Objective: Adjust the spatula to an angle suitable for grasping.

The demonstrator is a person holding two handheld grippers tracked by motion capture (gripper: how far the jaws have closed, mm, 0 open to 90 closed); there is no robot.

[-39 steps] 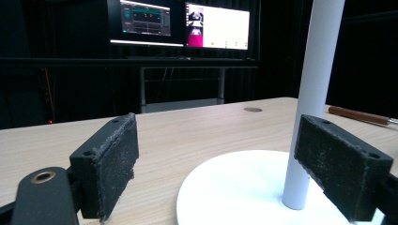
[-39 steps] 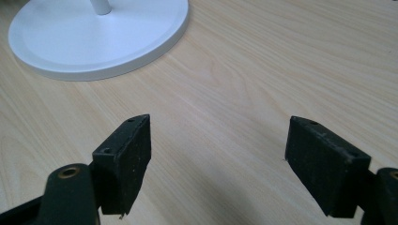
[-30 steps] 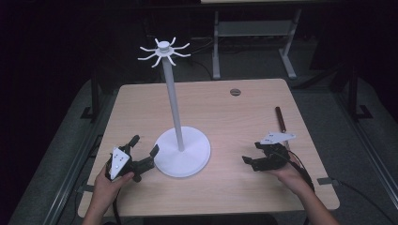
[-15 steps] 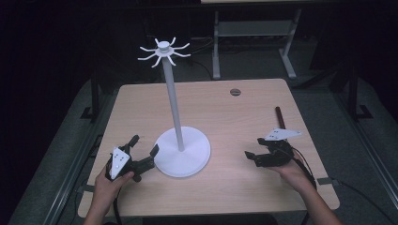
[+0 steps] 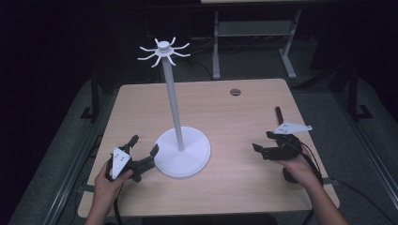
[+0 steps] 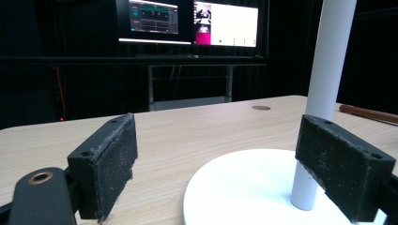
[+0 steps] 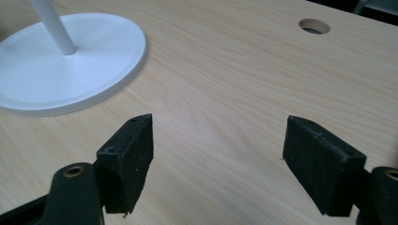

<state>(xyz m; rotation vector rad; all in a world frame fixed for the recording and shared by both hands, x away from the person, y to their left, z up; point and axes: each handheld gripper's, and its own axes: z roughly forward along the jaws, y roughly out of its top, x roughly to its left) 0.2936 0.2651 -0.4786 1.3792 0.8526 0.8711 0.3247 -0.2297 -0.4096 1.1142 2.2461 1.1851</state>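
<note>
stand sits between both grippers; left gripper, jaws apart, is beside its base, right gripper gapes well apart. best steady the base first.

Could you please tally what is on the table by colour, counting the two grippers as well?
White: 1, the stand
Dark reddish-brown: 1, the stick
Black: 2, the left gripper and the right gripper, both with jaws apart and nothing between them
Total: 4
</note>
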